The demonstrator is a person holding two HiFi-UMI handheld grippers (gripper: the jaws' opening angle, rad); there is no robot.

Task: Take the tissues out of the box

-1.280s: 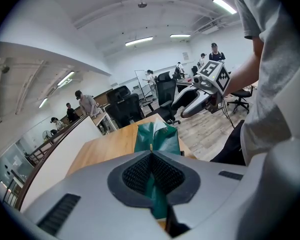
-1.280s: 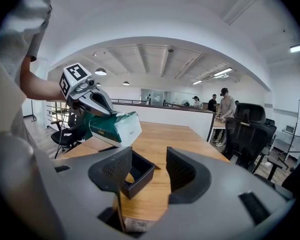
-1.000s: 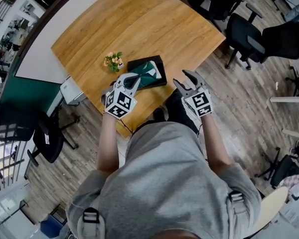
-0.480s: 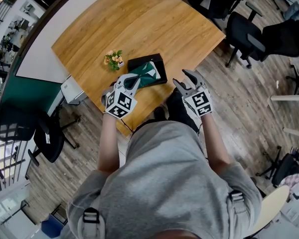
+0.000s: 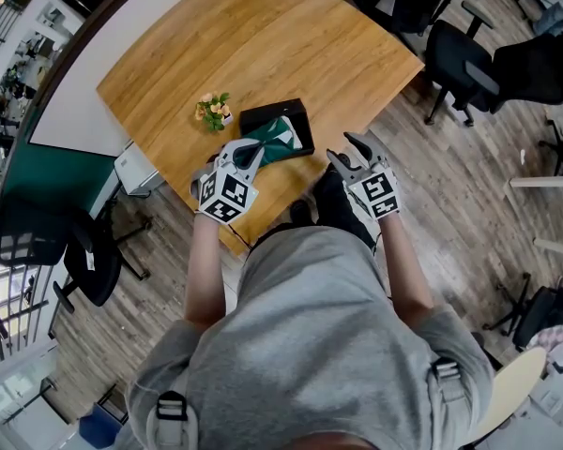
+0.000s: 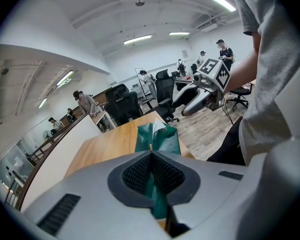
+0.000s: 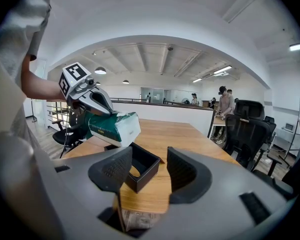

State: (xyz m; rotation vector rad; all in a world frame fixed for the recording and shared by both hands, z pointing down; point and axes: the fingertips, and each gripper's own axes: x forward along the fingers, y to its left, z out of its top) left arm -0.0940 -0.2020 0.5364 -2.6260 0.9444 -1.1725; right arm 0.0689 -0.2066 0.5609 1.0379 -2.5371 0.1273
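The right gripper (image 7: 149, 165) is seen with its jaws spread apart and nothing gripped between them. Beyond them, an open black box (image 7: 140, 180) is set on the wooden table (image 7: 190, 139). Above it, at left, a green-and-white tissue pack (image 7: 112, 126) is held aloft, clamped by the left gripper (image 7: 104, 108). A black office chair (image 7: 247, 131) is seen at right.

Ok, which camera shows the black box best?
The right gripper view: the box stands open, its inside visible. In the head view the tissue pack covers most of it. In the left gripper view the pack hides it.
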